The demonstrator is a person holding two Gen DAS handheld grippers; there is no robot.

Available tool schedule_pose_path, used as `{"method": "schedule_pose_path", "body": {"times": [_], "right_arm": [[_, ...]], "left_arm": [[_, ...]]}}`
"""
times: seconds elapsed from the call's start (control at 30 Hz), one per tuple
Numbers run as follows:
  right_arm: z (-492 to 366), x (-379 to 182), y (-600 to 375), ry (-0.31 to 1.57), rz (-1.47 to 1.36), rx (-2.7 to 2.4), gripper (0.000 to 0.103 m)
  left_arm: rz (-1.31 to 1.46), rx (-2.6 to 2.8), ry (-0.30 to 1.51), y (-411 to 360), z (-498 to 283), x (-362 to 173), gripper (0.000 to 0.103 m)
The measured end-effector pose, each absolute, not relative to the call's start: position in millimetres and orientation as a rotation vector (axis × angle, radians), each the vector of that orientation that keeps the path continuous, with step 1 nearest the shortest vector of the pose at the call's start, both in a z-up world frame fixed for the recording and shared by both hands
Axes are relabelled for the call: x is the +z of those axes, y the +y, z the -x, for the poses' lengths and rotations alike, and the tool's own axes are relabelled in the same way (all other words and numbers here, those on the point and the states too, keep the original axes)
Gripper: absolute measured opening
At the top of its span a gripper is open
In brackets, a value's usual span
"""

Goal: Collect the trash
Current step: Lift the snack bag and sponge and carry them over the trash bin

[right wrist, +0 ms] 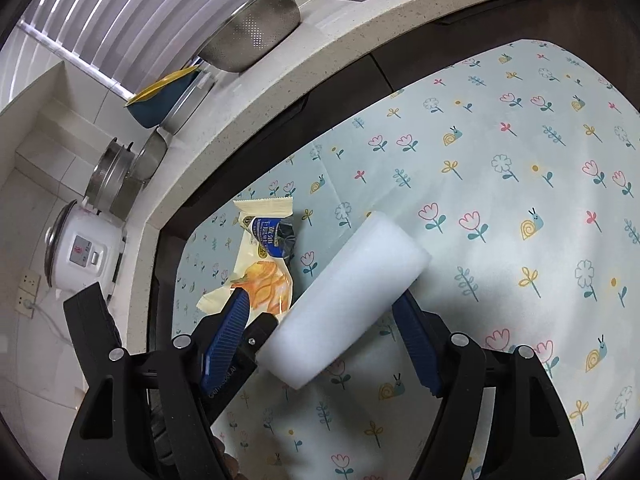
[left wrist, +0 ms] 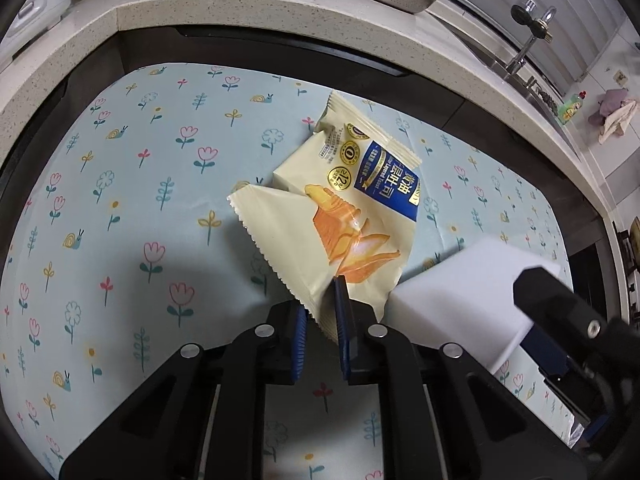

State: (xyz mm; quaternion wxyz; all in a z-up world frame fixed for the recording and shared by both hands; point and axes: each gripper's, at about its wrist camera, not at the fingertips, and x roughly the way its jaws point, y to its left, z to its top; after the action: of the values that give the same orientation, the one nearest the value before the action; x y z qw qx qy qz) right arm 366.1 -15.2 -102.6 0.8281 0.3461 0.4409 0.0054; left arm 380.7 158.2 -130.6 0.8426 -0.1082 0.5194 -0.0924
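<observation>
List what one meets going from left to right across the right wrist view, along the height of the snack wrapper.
White rice cooker → stone counter edge → snack wrapper → white foam block → open flower-print tablecloth.

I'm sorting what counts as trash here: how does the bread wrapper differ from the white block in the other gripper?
The bread wrapper is thin, crumpled film printed in cream, blue and orange; the white foam block is thick, plain and unprinted. The wrapper lies mostly on the floral tablecloth, pinched at one edge by the left gripper; the block is carried off the cloth between the right gripper's wide-set fingers. Both are gripped.
</observation>
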Motion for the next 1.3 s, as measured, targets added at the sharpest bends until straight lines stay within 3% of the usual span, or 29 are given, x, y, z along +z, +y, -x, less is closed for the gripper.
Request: {"method": "schedule_pose_path", "body": {"times": [0.13,0.17,0.2,0.27,0.87,1.3], "right_arm": [[-363.4,-104.0,-14.4,0.944,-0.719,0.002,0.070],[-362.6,-105.3,-14.1,0.950,-0.714,0.001,0.062],[-362.3,-106.9,-13.2,0.965,-0.704,0.001,0.047],[-360.6,-109.6,-14.5,0.984,-0.694,-0.003,0.034],[-275.4,-36.4,-73.2,0.813,-0.604,-0.106,0.033],[-170.8,-2.7,-165.9,0.696,-0.633,-0.241,0.033]], "left_arm": [[0.215,-0.200,1.105,152.0,-372.5,-131.0,0.012],[0.211,-0.201,1.106,150.6,-370.7,-130.8,0.012],[0.207,-0.201,1.106,149.2,-368.7,-130.3,0.012],[0.203,-0.201,1.106,145.7,-366.4,-128.4,0.012],[0.150,-0.301,1.005,79.4,-308.2,-57.3,0.010],[0.016,-0.456,0.924,-35.7,-231.7,-5.3,0.010]]}}
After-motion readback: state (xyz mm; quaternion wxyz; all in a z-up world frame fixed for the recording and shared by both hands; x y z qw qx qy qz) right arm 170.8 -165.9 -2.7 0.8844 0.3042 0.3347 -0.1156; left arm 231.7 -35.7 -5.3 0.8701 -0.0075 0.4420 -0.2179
